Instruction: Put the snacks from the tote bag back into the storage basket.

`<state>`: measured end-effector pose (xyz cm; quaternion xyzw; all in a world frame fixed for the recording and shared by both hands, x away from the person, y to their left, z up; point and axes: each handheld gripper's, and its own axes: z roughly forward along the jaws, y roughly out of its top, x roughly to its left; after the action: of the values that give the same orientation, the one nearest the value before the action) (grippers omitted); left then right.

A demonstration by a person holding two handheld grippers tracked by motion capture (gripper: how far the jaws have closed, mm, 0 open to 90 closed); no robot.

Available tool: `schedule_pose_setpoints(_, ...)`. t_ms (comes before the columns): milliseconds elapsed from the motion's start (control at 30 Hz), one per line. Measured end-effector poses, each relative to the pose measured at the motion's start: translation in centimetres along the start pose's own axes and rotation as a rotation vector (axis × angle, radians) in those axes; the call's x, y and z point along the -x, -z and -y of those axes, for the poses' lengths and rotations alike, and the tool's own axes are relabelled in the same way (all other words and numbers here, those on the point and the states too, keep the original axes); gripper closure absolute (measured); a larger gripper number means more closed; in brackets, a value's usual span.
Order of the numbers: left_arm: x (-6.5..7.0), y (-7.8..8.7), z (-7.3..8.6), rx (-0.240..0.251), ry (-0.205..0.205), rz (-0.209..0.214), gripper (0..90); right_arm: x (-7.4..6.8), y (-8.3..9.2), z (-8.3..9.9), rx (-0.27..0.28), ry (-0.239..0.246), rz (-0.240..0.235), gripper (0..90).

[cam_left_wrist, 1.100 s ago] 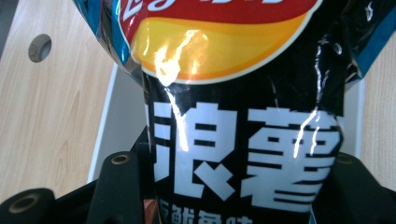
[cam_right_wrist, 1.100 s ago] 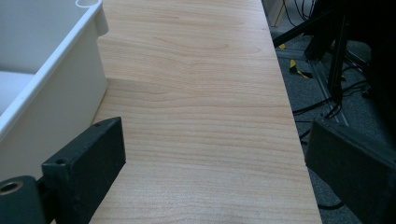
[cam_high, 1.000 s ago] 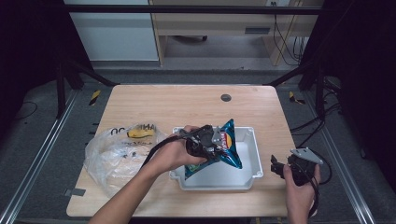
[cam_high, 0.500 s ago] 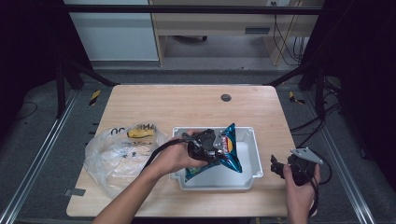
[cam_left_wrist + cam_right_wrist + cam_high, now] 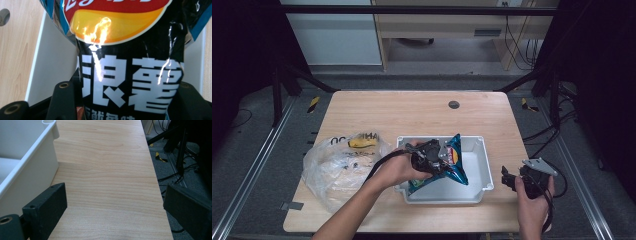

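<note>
Foil chip bag pinched in my left gripper over the white bin, not released; right gripper fingers spread, idle above bench.

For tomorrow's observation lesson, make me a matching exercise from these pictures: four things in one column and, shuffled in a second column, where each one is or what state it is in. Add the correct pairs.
Things
1. chip bag
2. clear plastic bag
3. right gripper
4. white bin

Places or states
A. lying crumpled on the table's left side
B. open, with nothing between its jaws
C. standing near the table's front edge
D. clamped in the left gripper, over the bin

Pairs: 1-D, 2-A, 3-B, 4-C
</note>
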<state>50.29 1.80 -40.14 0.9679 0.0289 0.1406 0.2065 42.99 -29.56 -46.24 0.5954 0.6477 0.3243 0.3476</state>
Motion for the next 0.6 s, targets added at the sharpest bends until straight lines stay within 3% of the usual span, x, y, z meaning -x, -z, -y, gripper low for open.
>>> schedule_pose_setpoints(600,-0.21,-0.78,0.86,-0.009,0.011,0.008,45.3,-0.03,-0.02,0.01,-0.003,0.002,-0.001,5.5)
